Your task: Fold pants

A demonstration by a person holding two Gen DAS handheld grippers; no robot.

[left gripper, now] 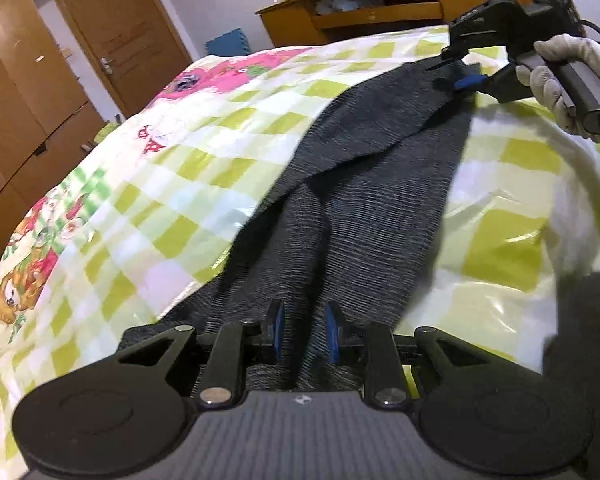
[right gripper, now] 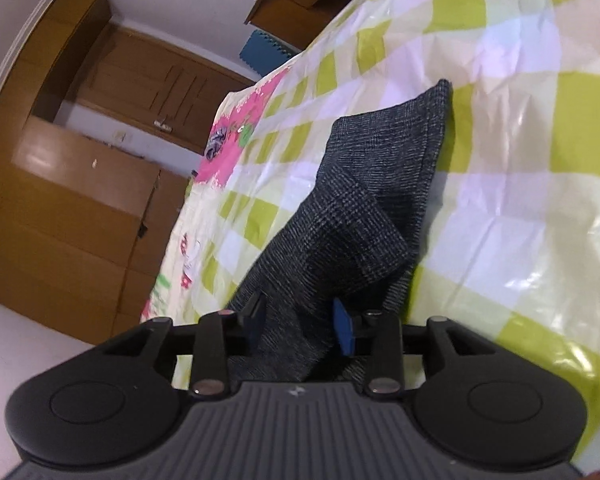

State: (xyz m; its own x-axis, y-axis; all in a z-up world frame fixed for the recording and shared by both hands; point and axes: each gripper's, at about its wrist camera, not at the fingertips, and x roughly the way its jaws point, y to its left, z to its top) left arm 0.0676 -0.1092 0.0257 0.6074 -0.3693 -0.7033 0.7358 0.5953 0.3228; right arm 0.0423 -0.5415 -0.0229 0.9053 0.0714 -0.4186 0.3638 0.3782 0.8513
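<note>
Left gripper point(left gripper: 303, 330) is sitting part-open, pants point(left gripper: 364, 184) lying unpinched between its pads and stretching ahead; right gripper point(right gripper: 300, 326) likewise. You are handling soft, limp cloth: pinch hems.

The checked bedspread point(left gripper: 148, 184) lies bare and open to the left of the dark pants point(left gripper: 364, 184) and again to their right. Beyond the bed's far edge a wooden shelf unit point(left gripper: 380, 8) stands, with wooden wardrobes point(right gripper: 72, 208) walling the left side.
</note>
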